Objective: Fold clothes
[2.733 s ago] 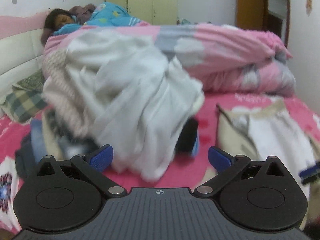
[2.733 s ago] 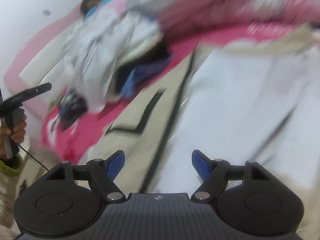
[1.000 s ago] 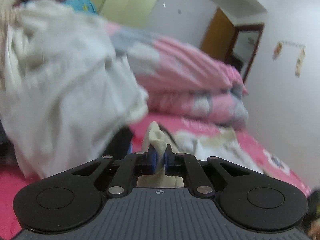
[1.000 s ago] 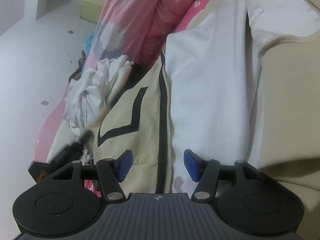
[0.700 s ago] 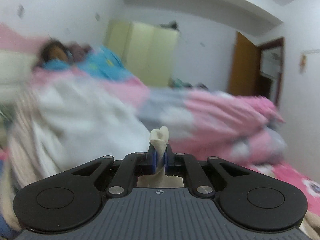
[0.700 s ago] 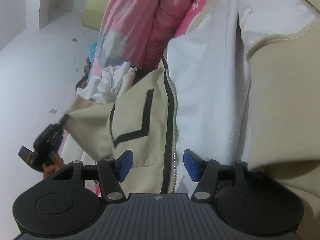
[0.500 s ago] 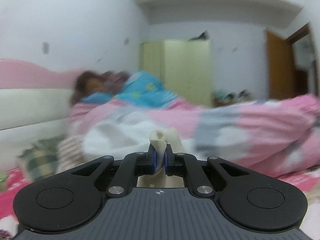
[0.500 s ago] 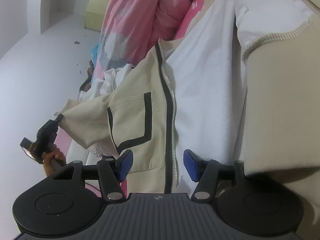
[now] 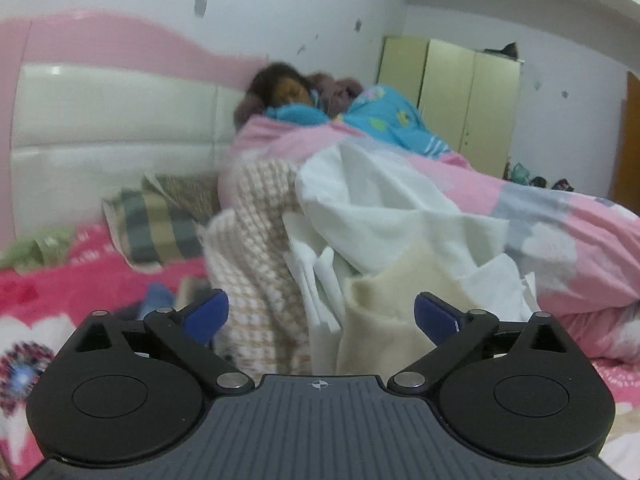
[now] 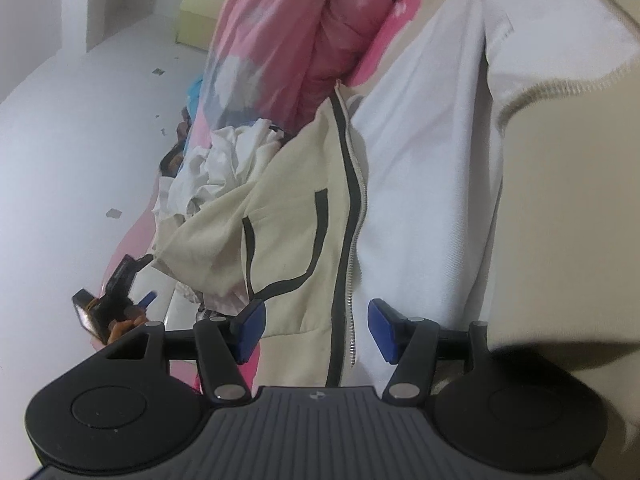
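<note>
A cream zip jacket (image 10: 288,224) with black trim and white lining (image 10: 420,160) lies open on the bed in the right wrist view. My right gripper (image 10: 316,326) hovers open just over its zip (image 10: 352,240), and the pads press on nothing. My left gripper (image 9: 320,314) has its jaws opening wide. A cream fold of the jacket's sleeve (image 9: 384,312) stands loose between them, clear of both pads. In the right wrist view the left gripper (image 10: 120,292) shows at the sleeve's far end, held in a hand.
A pile of clothes sits ahead of the left gripper: a white garment (image 9: 380,208) and a checked knit (image 9: 256,240). Behind are a rolled pink quilt (image 9: 560,220), a person lying in bed (image 9: 288,92), a striped pillow (image 9: 152,220), the padded headboard (image 9: 112,140) and a wardrobe (image 9: 448,100).
The left gripper swung left and upward with the cream sleeve end pinched, then its jaws sprang open and let the cloth go. The right gripper stayed in place.
</note>
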`<state>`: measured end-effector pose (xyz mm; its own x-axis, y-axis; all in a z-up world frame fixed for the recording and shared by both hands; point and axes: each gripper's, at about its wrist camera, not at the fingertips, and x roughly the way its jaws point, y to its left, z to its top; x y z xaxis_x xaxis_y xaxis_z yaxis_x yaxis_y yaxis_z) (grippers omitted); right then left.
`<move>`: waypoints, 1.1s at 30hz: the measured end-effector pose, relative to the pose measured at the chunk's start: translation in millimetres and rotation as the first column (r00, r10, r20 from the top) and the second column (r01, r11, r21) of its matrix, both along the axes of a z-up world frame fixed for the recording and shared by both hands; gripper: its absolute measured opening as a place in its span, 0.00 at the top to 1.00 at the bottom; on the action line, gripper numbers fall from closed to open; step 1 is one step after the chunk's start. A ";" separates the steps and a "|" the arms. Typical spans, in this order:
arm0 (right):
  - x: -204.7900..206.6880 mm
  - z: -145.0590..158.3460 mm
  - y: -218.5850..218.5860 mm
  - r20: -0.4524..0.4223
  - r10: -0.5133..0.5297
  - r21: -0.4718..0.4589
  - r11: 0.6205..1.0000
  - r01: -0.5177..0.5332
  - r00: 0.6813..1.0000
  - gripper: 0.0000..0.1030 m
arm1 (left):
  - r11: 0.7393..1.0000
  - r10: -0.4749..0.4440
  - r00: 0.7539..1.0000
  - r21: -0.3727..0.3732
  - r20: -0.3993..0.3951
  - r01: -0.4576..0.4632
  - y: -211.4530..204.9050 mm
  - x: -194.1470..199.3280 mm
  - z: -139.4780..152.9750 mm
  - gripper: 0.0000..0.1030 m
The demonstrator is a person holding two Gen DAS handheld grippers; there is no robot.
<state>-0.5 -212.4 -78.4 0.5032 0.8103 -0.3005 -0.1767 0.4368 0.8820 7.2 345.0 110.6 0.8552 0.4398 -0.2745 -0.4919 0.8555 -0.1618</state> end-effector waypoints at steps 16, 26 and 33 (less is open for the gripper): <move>-156.7 60.6 -87.3 0.279 -0.166 -0.330 0.908 0.257 0.946 0.41 | 0.875 -0.473 0.869 0.045 -0.144 0.483 -166.4 -35.6 -56.5 0.00; -173.0 7.1 -154.0 0.102 -0.460 -0.399 0.793 0.460 0.882 0.40 | 0.754 -0.555 0.723 0.119 -0.412 0.646 -276.4 -9.4 -142.7 0.01; -160.0 -0.9 -142.7 0.139 -0.451 -0.437 0.771 0.463 0.882 0.42 | 0.672 -0.462 0.726 0.334 -0.510 0.662 -307.5 -8.2 -154.8 0.01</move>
